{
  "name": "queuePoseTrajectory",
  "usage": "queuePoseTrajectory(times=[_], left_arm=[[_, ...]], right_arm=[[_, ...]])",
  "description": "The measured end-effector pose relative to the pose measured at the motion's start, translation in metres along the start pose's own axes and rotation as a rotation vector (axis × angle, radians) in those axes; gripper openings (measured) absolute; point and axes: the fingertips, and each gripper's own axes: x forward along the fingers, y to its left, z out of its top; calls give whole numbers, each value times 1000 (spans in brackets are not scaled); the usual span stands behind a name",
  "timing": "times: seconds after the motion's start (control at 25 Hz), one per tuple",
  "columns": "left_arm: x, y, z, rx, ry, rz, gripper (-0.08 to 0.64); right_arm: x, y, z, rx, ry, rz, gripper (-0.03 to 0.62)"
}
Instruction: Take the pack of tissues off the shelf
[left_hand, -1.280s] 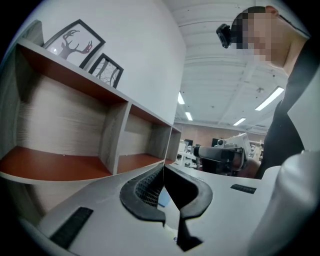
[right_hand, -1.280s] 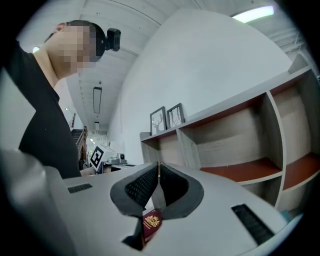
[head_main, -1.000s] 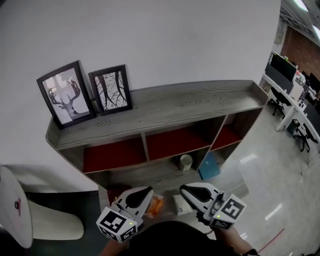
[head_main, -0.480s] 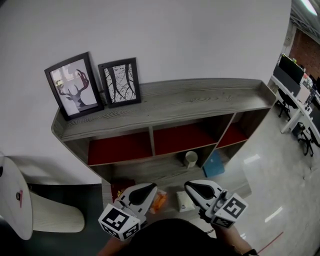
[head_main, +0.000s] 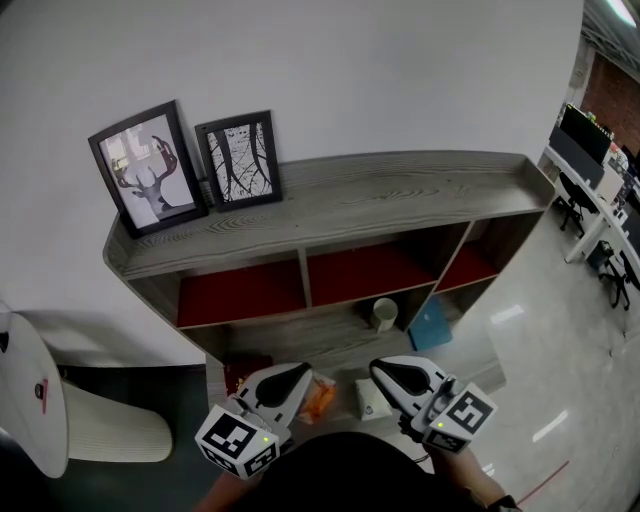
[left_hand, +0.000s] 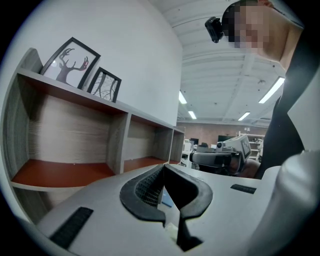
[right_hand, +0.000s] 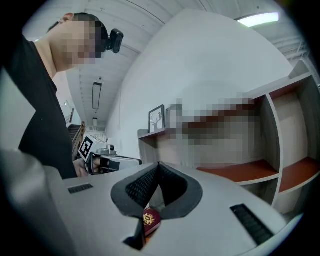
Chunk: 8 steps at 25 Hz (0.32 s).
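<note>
Peeking beside right tongs (head_main: 388, 371), tissue pack (head_main: 364, 403) hides its long axis.

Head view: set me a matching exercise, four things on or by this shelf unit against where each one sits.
Things:
1. deer picture
2. cup
3. blue flat item
4. orange packet

Places:
A. lowest in the picture, just right of the left gripper
B. on the top board, far left
C. lower tier, farthest right
D. lower tier, under the middle red compartment

Pairs: 1-B, 2-D, 3-C, 4-A
</note>
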Motion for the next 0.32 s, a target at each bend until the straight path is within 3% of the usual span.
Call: queuePoseTrajectory(times=[0.32], left_arm=[[1, 0, 0, 0, -2, -7, 14]], right_arm=[[2, 1, 1, 4, 4, 3, 17]])
